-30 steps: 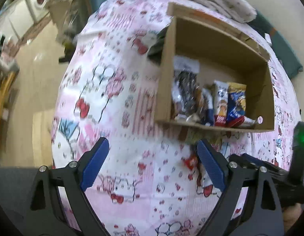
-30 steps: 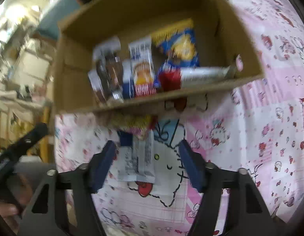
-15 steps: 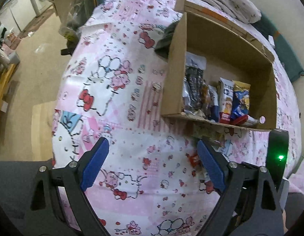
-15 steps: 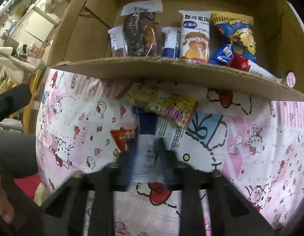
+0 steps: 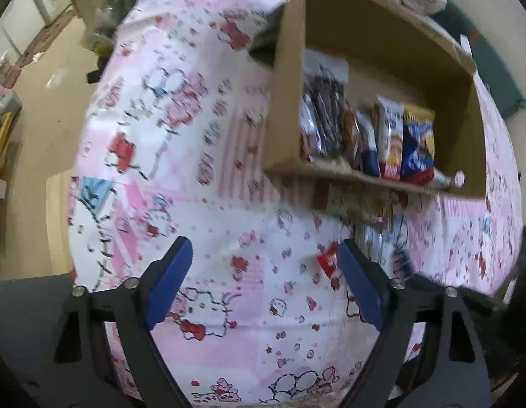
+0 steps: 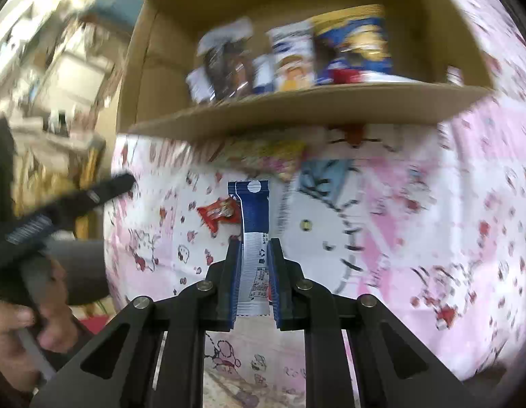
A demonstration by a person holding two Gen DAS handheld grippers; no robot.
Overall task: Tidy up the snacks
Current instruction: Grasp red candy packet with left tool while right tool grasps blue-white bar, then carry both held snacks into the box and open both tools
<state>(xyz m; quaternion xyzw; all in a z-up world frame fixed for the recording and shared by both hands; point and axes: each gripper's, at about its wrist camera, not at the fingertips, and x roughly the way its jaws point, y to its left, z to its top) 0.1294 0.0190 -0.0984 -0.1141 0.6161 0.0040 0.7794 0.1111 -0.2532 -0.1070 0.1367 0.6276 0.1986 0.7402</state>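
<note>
1. One blue-and-white snack packet (image 6: 252, 238) is held now by the right gripper (image 6: 253, 248); its fingers (image 6: 233, 278) are closed narrow on the lower white half, and the blue top points to 12 o'clock, toward the cardboard box (image 6: 297, 108).
2. Three snacks seem to lie outside the box on the surface (image 6: 416, 238) with its pink cartoon cloth: a small red wrapper (image 6: 217, 214) at about 10 o'clock from the held packet, a yellow patterned bag (image 6: 263, 156) at 12 o'clock, just beside the box's near wall, and a pale strip (image 6: 285, 210) at 1 o'clock, too blurred to name.
3. About six or seven packets stand in a row inside the box: dark ones at the left, a white one with a cartoon figure (image 6: 292, 61), a large blue-and-yellow bag (image 6: 354, 44) and a red-and-white one lying low at the right. Blur makes the exact count unsure.
4. I judge the task more than half done: most snacks are in the box, one is in the grip, and the loose ones remain.
5. One left gripper (image 5: 263, 272) hangs over the cloth at 6 o'clock from the box; its fingers (image 5: 168, 278) have just been closing a little but stand wide, with nothing between them. The red wrapper lies just at its right finger.
6. One hand (image 6: 21, 319) of the person holds that gripper's handle, at 8 o'clock in the right wrist view.
</note>
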